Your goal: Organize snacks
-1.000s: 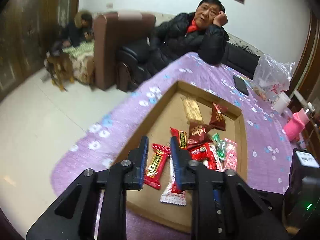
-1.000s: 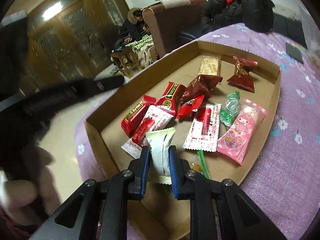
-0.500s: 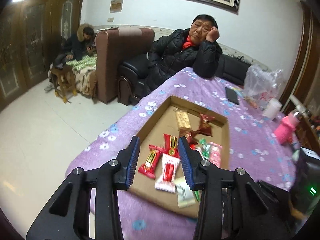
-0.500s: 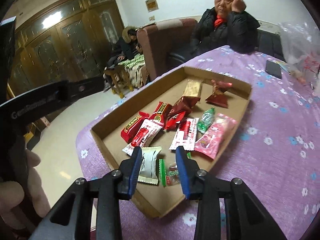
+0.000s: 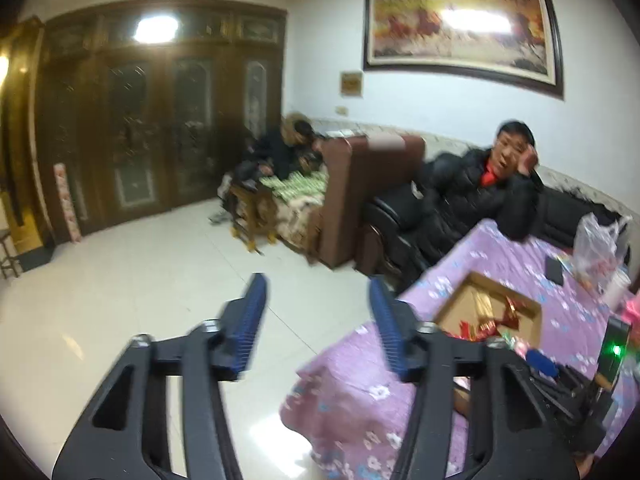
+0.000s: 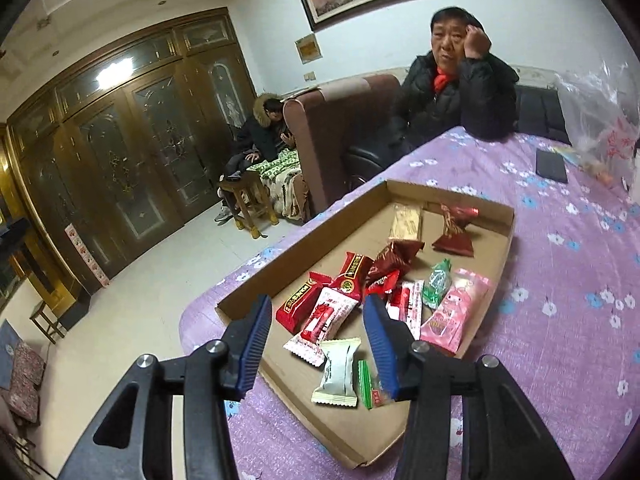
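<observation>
Right tongs (image 6: 316,316) hanging above the near end of the cardboard tray (image 6: 472,204), jaws apart and just been opening, gripping nothing; blue pads (image 6: 254,344) clear of the wrappers. White snack packet (image 6: 338,372) lying flat on the tray floor right below the gap, a green-striped packet (image 6: 366,384) just beside it at 3 o'clock. Red packets (image 6: 302,306) and a white-red packet (image 6: 324,318) crowding at 12 o'clock of the white one, pink packet (image 6: 454,316) at 2 o'clock, green candy (image 6: 438,286) beside it. Tan bar (image 6: 406,222) and dark red pouch (image 6: 454,232) sitting at the tray's far end. Tray resting on the purple flowered bench (image 6: 560,280).

Left tongs (image 5: 316,312) pointing mostly over the white tile floor (image 5: 120,300), jaws apart, just been opening, nothing between them. In the left wrist view the tray (image 5: 456,300) is showing at 3 o'clock of the tongs, well apart. Seated person in a dark jacket (image 6: 452,92) leaning an elbow on the bench's far edge.
</observation>
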`<state>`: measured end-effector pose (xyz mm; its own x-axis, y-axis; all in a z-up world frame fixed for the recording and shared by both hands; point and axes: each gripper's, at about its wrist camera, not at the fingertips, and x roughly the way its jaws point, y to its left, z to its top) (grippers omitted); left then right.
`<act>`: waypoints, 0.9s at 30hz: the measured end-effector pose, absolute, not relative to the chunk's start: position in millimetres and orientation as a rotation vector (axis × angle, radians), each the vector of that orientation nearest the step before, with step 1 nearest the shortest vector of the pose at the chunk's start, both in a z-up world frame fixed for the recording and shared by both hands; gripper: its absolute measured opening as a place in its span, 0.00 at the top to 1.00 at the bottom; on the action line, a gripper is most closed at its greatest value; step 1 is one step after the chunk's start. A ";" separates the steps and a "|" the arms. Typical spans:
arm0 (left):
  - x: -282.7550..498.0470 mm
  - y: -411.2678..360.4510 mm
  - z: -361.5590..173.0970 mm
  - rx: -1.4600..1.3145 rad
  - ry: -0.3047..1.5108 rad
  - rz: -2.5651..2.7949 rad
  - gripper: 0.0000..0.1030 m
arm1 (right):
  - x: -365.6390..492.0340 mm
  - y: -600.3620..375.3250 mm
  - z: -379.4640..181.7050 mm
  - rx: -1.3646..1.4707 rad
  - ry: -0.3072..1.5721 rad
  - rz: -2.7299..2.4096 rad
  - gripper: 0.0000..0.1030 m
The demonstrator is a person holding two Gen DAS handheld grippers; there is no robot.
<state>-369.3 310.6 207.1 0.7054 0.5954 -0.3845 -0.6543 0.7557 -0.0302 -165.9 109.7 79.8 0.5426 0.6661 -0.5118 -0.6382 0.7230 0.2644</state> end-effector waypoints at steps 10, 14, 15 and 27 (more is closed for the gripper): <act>-337.6 255.9 208.7 -0.097 0.342 0.543 0.21 | -185.3 76.4 80.5 0.058 0.595 0.783 0.47; -275.8 222.8 181.3 -0.174 0.498 0.284 0.21 | -207.9 39.9 87.2 0.014 0.511 0.691 0.33; -260.5 206.4 173.1 -0.151 0.531 0.244 0.21 | -213.5 28.5 87.2 -0.005 0.493 0.649 0.32; -202.0 131.3 119.1 -0.031 0.664 0.098 0.21 | -211.6 -40.7 68.9 -0.095 0.587 0.352 0.32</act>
<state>-202.0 131.3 119.1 0.7829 0.0806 -0.6169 -0.1003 0.9950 0.0027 -211.6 -40.7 68.9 0.7748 0.2983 -0.5575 -0.3516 0.9361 0.0121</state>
